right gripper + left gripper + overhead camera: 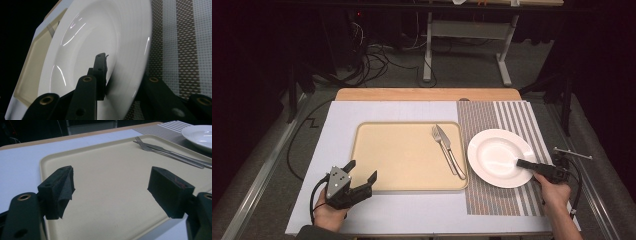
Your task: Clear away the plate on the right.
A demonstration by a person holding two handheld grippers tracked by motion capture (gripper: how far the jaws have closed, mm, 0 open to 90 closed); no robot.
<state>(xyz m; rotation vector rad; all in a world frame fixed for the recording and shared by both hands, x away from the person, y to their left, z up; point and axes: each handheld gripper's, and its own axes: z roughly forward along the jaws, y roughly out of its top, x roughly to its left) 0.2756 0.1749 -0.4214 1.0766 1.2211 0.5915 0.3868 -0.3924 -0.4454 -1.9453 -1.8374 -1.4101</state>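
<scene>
At the right of the high view, the plate (497,155) is seen on the striped mat (512,116), its right rim pinched by the right tongs (524,163). The left tongs (360,174), spread with nothing between them, are held over the tray's (402,160) lower left corner. A fork (443,145) and knife (451,148) are laid on the tray's right side.

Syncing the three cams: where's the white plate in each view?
High view: white plate right of centre, on the striped mat, right tongs at its near right rim.
Left gripper view: plate at the top right corner, cut off by the edge.
Right gripper view: plate tilted across the centre, its rim between the jaws.
Shared landmark: the beige tray, beside the plate.
</scene>
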